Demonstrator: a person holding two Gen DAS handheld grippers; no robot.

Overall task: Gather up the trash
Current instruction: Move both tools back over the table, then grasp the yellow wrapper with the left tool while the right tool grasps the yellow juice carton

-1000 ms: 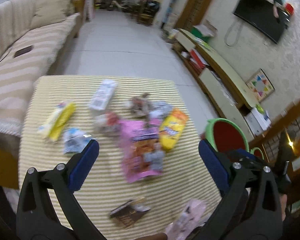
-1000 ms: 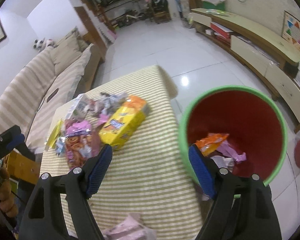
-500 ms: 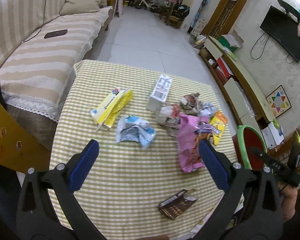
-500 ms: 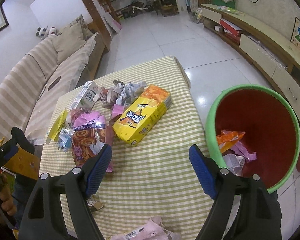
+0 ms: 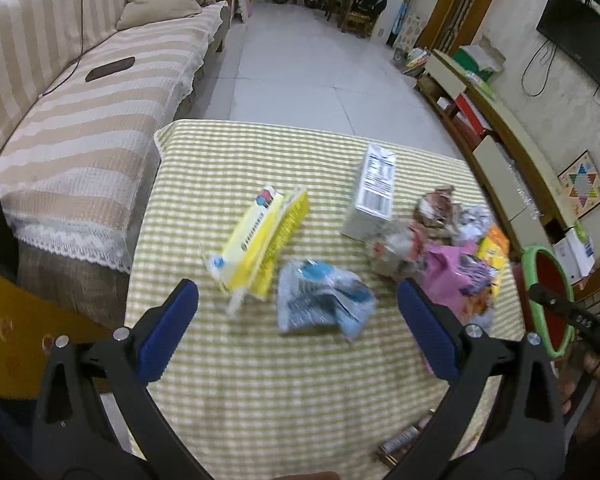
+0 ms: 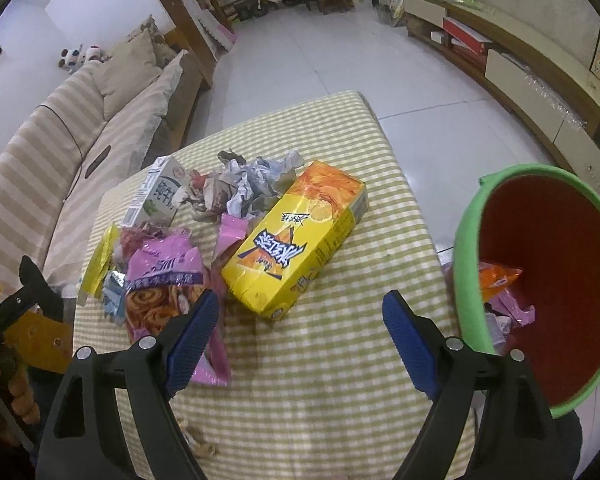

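Note:
Trash lies on a table with a yellow-green checked cloth [image 5: 260, 380]. My left gripper [image 5: 296, 292] is open above a crumpled blue-white wrapper [image 5: 320, 304], beside a yellow packet [image 5: 264, 236]. Farther right are a white carton [image 5: 374, 188], crumpled wrappers and a pink bag [image 5: 452, 280]. My right gripper [image 6: 300, 300] holds nothing and its jaws are opening. The near corner of a yellow-orange box [image 6: 296, 240] shows between its tips. A pink snack bag [image 6: 164, 280] lies by its left finger. The green bin with a red inside [image 6: 540, 260] stands off the table's right edge with wrappers in it.
A striped sofa [image 5: 80, 92] runs along the table's left side, with a yellow board [image 5: 12, 344] near the front corner. A low cabinet [image 5: 500, 136] lines the right wall. A dark wrapper [image 5: 400, 438] lies at the front edge. Crumbs [image 6: 200, 440] dot the cloth.
My left gripper has swung left and lower, from over the pink bag to the blue-white wrapper. My right gripper has moved left from the bin toward the yellow-orange box.

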